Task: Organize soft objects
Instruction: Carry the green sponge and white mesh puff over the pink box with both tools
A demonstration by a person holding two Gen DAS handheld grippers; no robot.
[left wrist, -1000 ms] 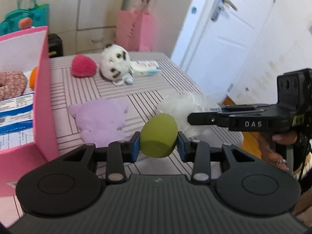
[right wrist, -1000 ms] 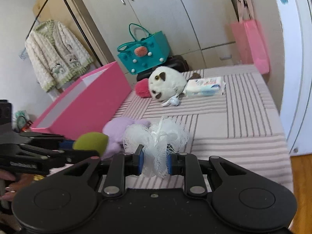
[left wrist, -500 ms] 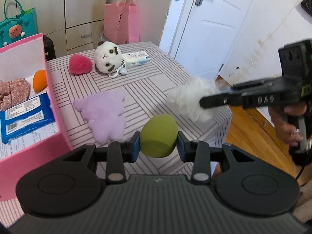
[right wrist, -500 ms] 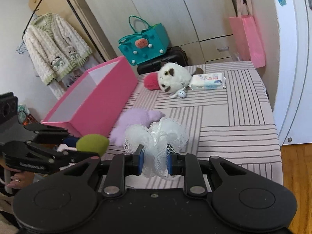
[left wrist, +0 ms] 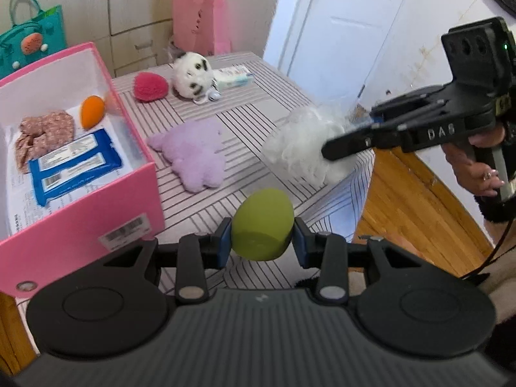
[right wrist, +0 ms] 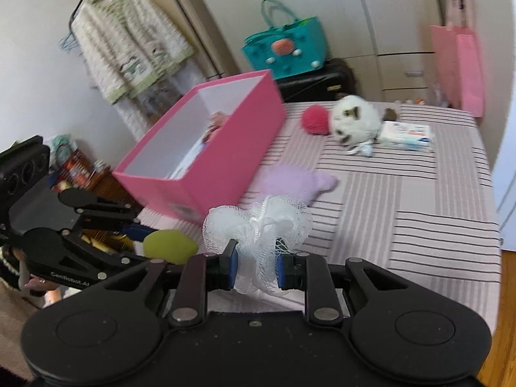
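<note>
My left gripper (left wrist: pixel 262 245) is shut on a green egg-shaped sponge (left wrist: pixel 262 222), held in the air above the table's near edge. My right gripper (right wrist: pixel 257 269) is shut on a white mesh bath puff (right wrist: pixel 258 229), also lifted; in the left wrist view the puff (left wrist: pixel 300 151) hangs at the table's right side. The open pink box (left wrist: pixel 80 222) stands to the left, holding an orange sponge (left wrist: pixel 92 111), a floral scrunchie (left wrist: pixel 42 132) and a blue wipes pack (left wrist: pixel 74 166). A lilac plush (left wrist: pixel 193 154), a red puff (left wrist: pixel 150 87) and a white plush toy (left wrist: pixel 193 74) lie on the table.
A tissue pack (left wrist: pixel 233 75) lies behind the white plush. The striped tablecloth (right wrist: pixel 419 209) ends at a wooden floor (left wrist: pixel 412 206) on the right. A pink bag (left wrist: pixel 201 22), a teal bag (right wrist: pixel 285 48) and a hanging cardigan (right wrist: pixel 129 54) stand beyond the table. A hand (left wrist: pixel 477 167) holds the right gripper.
Both grippers have risen and pulled back from the table with their objects still held. More of the pink box's inside shows in the left wrist view.
</note>
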